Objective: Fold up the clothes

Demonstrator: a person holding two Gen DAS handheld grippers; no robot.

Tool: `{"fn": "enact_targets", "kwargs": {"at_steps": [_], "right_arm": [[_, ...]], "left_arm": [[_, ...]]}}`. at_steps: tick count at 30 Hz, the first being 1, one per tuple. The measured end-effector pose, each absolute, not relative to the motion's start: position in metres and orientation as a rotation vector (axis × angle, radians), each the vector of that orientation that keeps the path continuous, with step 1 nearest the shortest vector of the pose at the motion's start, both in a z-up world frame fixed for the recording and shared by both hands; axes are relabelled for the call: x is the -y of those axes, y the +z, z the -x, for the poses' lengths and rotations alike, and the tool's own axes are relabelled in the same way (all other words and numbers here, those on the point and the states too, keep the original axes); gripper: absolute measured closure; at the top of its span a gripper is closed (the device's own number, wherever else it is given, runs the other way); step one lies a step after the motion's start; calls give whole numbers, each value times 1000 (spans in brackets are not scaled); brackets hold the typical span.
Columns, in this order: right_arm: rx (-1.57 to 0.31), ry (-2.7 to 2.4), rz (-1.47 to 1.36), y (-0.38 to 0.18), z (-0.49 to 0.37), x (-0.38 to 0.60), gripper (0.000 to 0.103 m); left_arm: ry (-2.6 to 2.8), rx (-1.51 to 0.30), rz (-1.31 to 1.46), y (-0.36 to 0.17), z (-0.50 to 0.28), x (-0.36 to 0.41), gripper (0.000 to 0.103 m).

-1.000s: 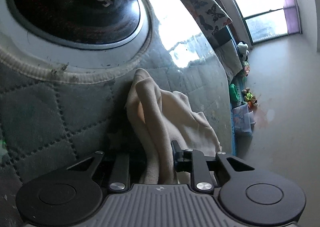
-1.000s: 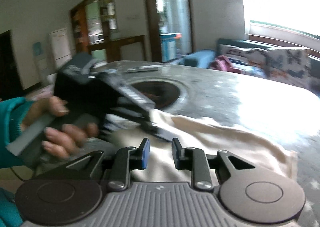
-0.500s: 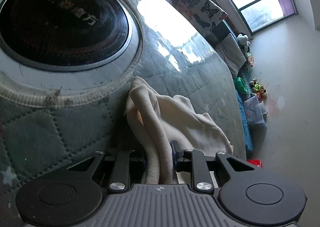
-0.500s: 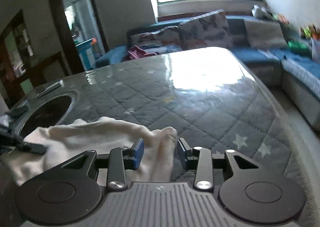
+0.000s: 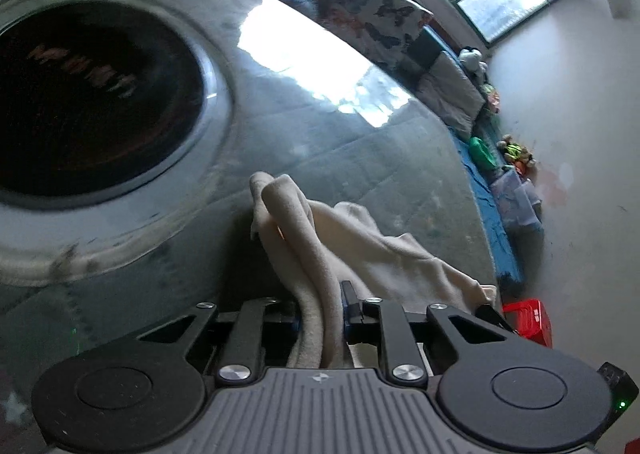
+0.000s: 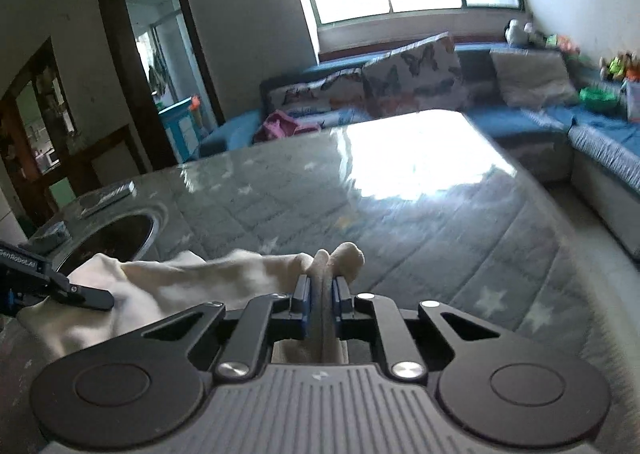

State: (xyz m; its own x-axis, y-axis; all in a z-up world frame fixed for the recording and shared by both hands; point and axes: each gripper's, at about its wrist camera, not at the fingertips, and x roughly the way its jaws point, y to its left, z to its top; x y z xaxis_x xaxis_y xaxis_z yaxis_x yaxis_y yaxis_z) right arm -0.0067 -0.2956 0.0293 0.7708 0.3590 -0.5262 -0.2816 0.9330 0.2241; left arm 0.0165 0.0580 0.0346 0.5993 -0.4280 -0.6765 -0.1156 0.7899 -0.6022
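Both tongs clamped on the cloth (image 6: 168, 286) now — left gripper (image 5: 320, 310) pinching a bunched edge near the round hob (image 5: 96, 101), right gripper (image 6: 320, 294) pressed tight on the other end, a nub poking out past the tips. Cloth's strung btwn them, sagging onto the quilted table (image 6: 420, 221). Looks like the lift-and-spread bit of the fold. To do it well, I reckon: raise both ends level, pull apart gently till the sag goes — no yanking, or an edge slips out.
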Motion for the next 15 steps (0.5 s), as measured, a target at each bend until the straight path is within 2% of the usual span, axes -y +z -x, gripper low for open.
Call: {"fn": "enact_targets", "kwargs": {"at_steps": [15], "right_arm": [[-557, 100, -16, 59, -18, 369, 93]], "left_arm": [[-403, -957, 514, 42, -80, 61, 87]]}}
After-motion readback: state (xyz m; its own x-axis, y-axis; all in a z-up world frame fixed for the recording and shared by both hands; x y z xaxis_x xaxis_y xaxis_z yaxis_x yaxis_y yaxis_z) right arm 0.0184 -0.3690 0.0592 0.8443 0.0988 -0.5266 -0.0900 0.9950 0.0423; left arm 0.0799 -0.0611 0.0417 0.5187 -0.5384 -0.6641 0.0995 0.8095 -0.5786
